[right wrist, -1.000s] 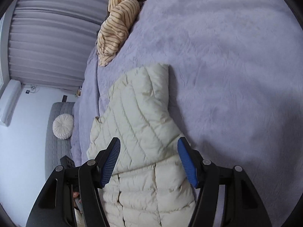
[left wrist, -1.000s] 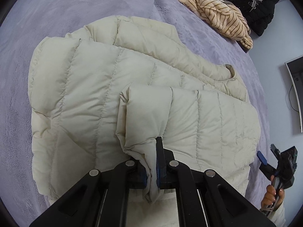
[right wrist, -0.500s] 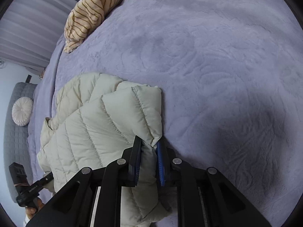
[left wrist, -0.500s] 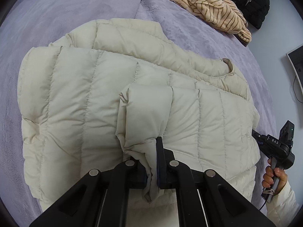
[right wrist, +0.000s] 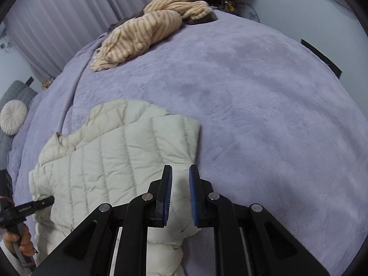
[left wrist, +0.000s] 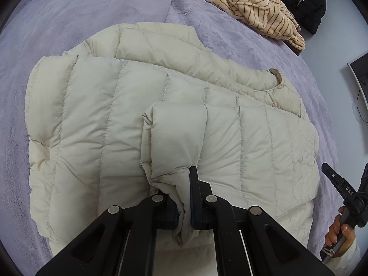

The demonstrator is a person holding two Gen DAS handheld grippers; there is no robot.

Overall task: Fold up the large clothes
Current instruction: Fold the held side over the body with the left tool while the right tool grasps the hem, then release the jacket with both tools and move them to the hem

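Lilac plush bedspread (right wrist: 264,92): filling both views, bare around the work.

Cream quilted down jacket (left wrist: 103,126): lying flat on the near part of the bedspread, collar toward the right in the left wrist view, one panel already turned over onto the body. Position on the bed much as a second ago.

Tan striped fleece garment (left wrist: 253,7): heaped at the far edge, well apart from the jacket, apparently untouched.

Right gripper (right wrist: 180,172): a second ago spread wide above the jacket's corner; now drawn narrow at that corner, pale padded fabric filling the gap between the blue pads. Read as a fresh grip on the hem corner, though contact on both pads only partly visible.

Left gripper (left wrist: 184,184): closed tight on the folded-over sleeve end (left wrist: 177,133), cloth pinched and bunched between the jaws, the same as a second ago.

Meaning for the task: with two points of the jacket now held, apparently ready for the next fold across the body. Likely difficulty: slippery, springy padding sliding out of a narrow pinch once lifted.
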